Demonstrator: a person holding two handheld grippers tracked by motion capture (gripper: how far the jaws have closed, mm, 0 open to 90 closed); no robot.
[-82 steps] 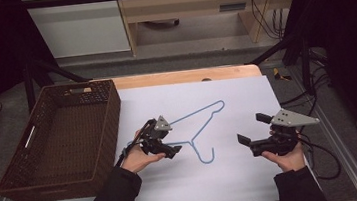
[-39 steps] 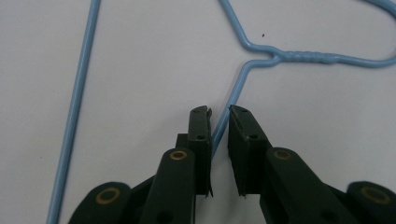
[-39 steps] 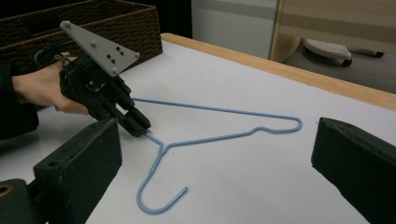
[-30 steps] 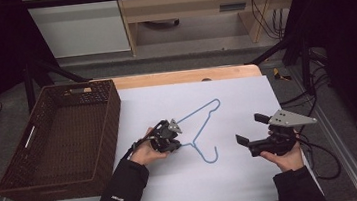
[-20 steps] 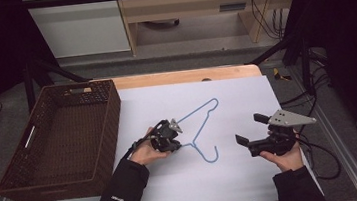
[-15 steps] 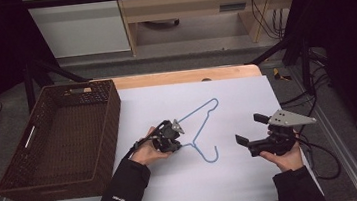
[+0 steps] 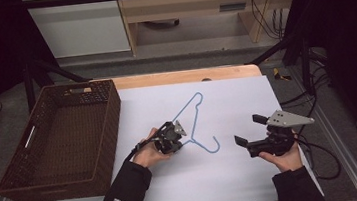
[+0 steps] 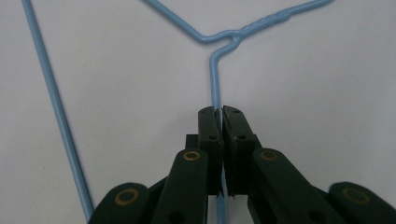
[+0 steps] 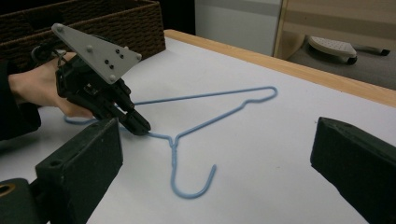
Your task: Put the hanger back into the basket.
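Blue hanger (image 8: 215, 88) — pinched in left gripper (image 8: 219, 114)

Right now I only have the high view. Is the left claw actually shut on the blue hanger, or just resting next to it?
Observer: Shut on it. In the left gripper view the left claw pinches the hanger wire between its jaws, just short of the twisted neck.
Operator: Is the right claw holding anything?
Observer: No. In the right gripper view the right claw stands wide open, with the hanger's hook lying on the white table between its jaws and beyond them.
Operator: Is the basket involved?
Observer: No. The wicker basket sits behind the left hand, apart from the hanger.
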